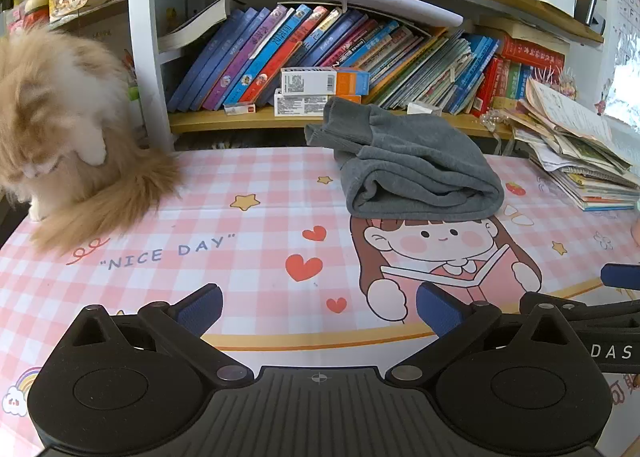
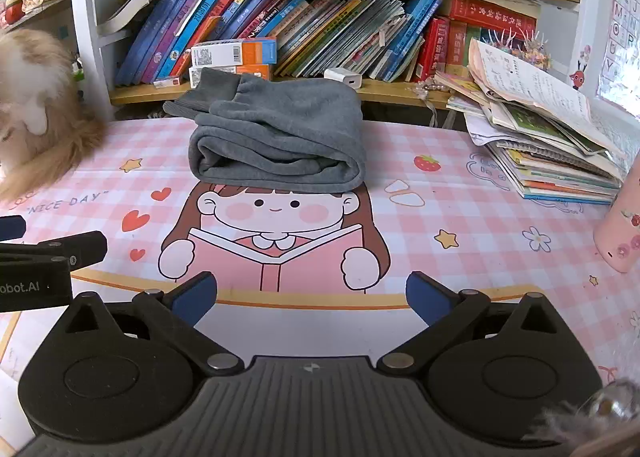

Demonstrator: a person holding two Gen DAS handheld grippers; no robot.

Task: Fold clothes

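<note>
Grey garment point(image 1: 412, 165), already folded into a thick bundle, is lying on the far middle of the bench point(image 1: 248, 257), its near edge overlapping the top of the printed cartoon girl's head on the checked cover. As far as the two views are showing, the folding of this piece is looking finished: the layers are stacked, a rolled fold is facing the cameras, and the ribbed cuffs are pointing toward the far left, near the bookshelf point(image 1: 320, 57). Left gripper point(image 1: 318, 315) and right gripper point(image 2: 312, 299) are both hovering over the near part of the bench with jaws standing wide apart and nothing between the blue pads; neither is touching the cloth. No second garment is showing, so whether more folding is waiting cannot be judged.

Several things are remaining unclear. The far side and underside of the bundle are being hidden by its own bulk, so the neatness of the rear layers cannot be checked, nor what kind of garment it is. A fluffy cat point(image 1: 60, 129) is sitting at the far left, blurred and cropped by the frame edge. A stack of papers and booklets point(image 2: 552, 137) at the far right and a pink object point(image 2: 622, 225) at the right edge are being cut off too.
</note>
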